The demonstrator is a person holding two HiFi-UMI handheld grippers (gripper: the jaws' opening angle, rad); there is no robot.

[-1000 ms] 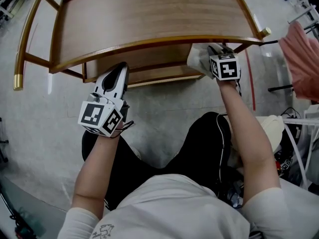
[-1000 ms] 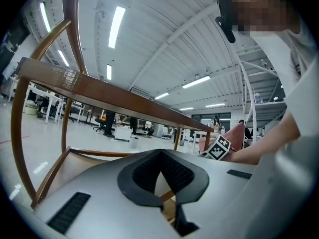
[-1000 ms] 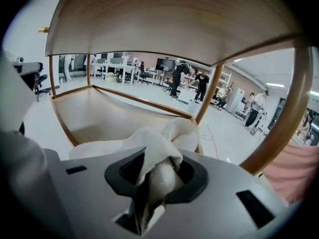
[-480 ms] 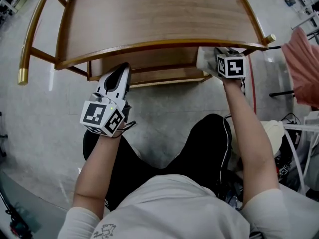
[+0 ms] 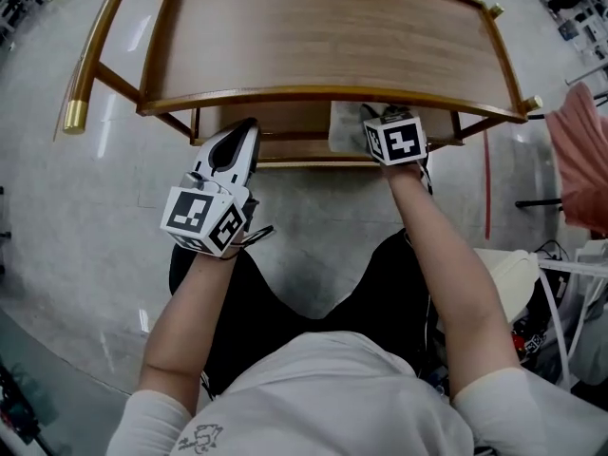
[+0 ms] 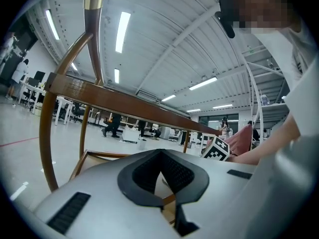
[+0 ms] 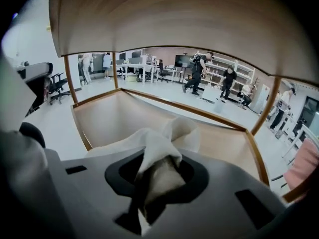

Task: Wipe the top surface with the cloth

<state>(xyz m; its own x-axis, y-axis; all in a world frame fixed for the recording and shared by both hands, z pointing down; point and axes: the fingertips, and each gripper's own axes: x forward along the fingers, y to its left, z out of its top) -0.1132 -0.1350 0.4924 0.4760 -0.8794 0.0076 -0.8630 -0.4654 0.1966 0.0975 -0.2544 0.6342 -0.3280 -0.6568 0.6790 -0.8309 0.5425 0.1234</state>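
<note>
Head view: crumpled cloth under curved wooden top

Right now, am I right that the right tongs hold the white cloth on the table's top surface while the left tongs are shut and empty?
Not quite: the right tongs hold the white cloth beneath the top surface, over the lower shelf, as the right gripper view shows. The left tongs are indeed shut and empty.
</note>
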